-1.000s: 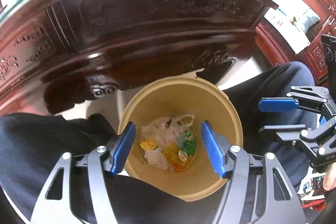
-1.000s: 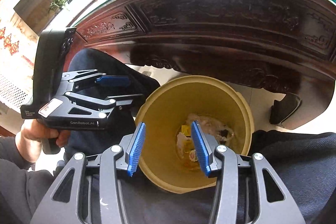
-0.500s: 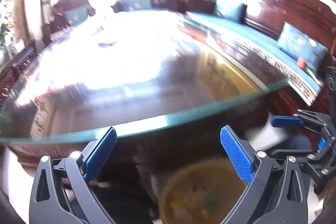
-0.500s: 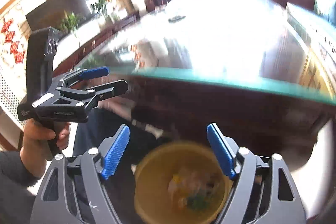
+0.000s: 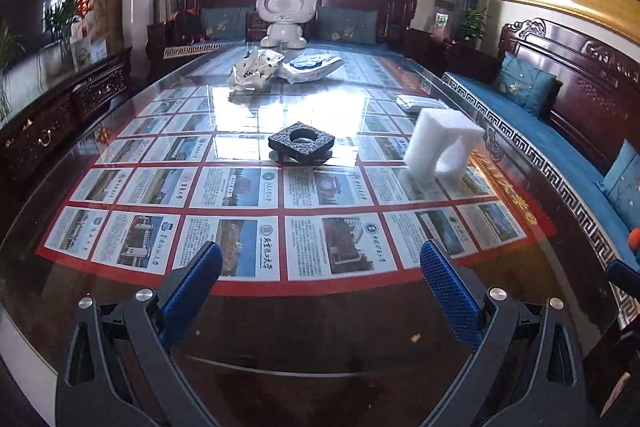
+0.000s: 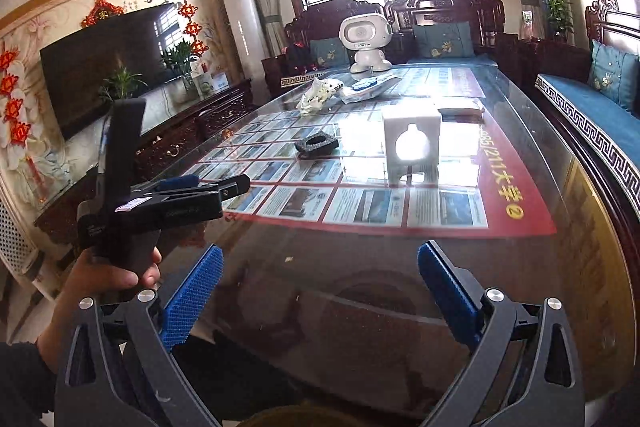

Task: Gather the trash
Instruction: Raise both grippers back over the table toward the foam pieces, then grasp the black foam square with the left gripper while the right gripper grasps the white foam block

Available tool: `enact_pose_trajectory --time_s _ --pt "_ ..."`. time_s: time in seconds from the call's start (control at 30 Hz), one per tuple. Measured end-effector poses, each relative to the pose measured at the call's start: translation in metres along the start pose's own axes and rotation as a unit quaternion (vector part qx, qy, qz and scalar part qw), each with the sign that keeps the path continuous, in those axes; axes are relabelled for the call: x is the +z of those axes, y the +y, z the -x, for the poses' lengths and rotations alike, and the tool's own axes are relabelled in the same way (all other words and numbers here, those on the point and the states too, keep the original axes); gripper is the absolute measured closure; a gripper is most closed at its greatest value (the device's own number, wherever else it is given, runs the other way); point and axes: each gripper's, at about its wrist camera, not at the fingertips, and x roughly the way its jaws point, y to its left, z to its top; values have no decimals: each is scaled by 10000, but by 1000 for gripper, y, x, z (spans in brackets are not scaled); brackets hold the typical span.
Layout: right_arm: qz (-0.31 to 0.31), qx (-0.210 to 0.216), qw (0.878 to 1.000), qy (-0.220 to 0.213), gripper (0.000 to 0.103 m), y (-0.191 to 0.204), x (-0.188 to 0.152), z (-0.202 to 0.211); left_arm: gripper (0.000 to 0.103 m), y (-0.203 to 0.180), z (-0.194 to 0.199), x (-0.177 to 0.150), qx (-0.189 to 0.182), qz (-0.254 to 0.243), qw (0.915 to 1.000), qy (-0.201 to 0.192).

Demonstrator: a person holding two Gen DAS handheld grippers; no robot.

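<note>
Both grippers have lifted from the yellow bin to the big glass-topped desk (image 5: 120,307). On it stand a white foam block (image 5: 442,143) and, left, a black square foam piece (image 5: 301,144). Left gripper (image 5: 320,291) and right gripper (image 6: 318,291) jaws gape wide, empty.

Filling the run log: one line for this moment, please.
left gripper: open, empty | right gripper: open, empty | white foam block, black foam piece: on table

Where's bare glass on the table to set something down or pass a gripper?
Free: the near strip between the table edge and the poster's red border, only a crumb on it; also the left half beside the black foam square. Tighter: between that square and the white foam block. Crowded: far end, crumpled bag, blue-white packet, white robot toy.
</note>
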Motion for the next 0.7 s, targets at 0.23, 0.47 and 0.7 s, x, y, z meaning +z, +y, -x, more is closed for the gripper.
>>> enact_pose_trajectory --time_s 0.23,0.47,0.7 --pt "-93 -98 9992 389 8 -30 41 -65 4 19 -66 40 309 97 9993 209" --pt "-384 -35 9963 769 9 -56 69 -125 4 28 -119 61 235 118 9986 466" --pt "-566 -50 9909 1223 20 -72 87 -174 4 34 -148 77 134 91 9982 585"
